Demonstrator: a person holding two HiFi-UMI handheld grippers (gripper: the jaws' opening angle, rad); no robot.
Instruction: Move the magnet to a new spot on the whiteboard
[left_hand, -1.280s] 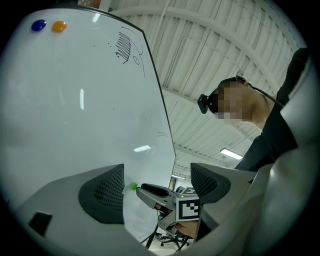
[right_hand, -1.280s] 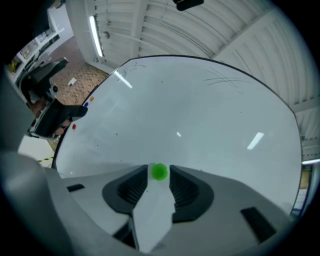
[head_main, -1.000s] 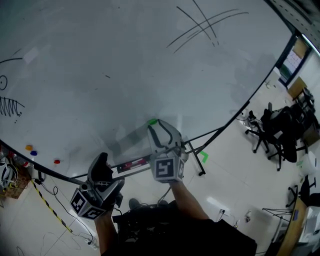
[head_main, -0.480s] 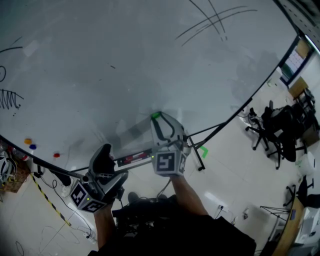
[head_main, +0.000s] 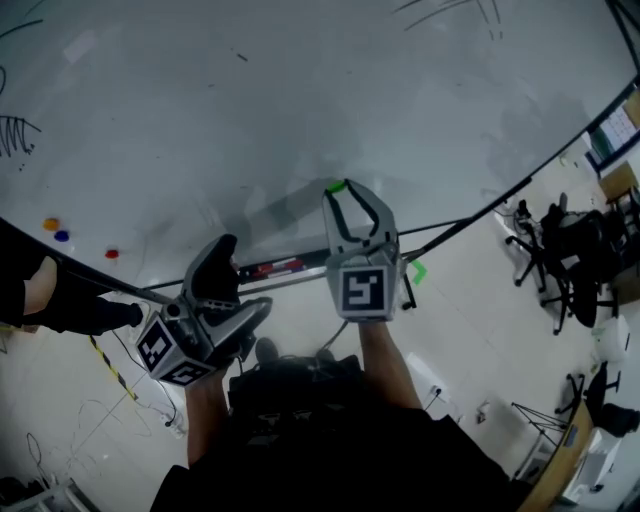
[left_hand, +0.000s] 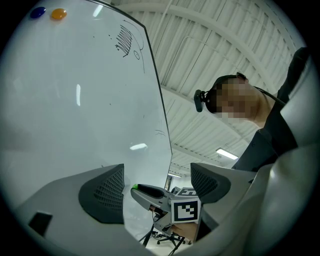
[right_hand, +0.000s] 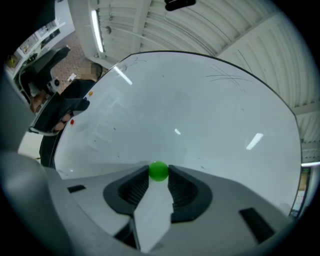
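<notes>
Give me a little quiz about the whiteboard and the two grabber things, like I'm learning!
1. What colour is the magnet between the right gripper's jaws? A red, B green, C orange.
2. True or false: the left gripper is clamped on a pen.
3. Fill in: ___ other magnets sit near the whiteboard's lower left in the head view.
Key: 1 B; those jaws have just been closing, pads on it. 2 False; its jaws stand apart, empty. 3 Three: orange, blue, red.

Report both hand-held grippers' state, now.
Left hand-held gripper: open, empty.
Right hand-held gripper: jaws have just been closing, now shut on the green magnet.
</notes>
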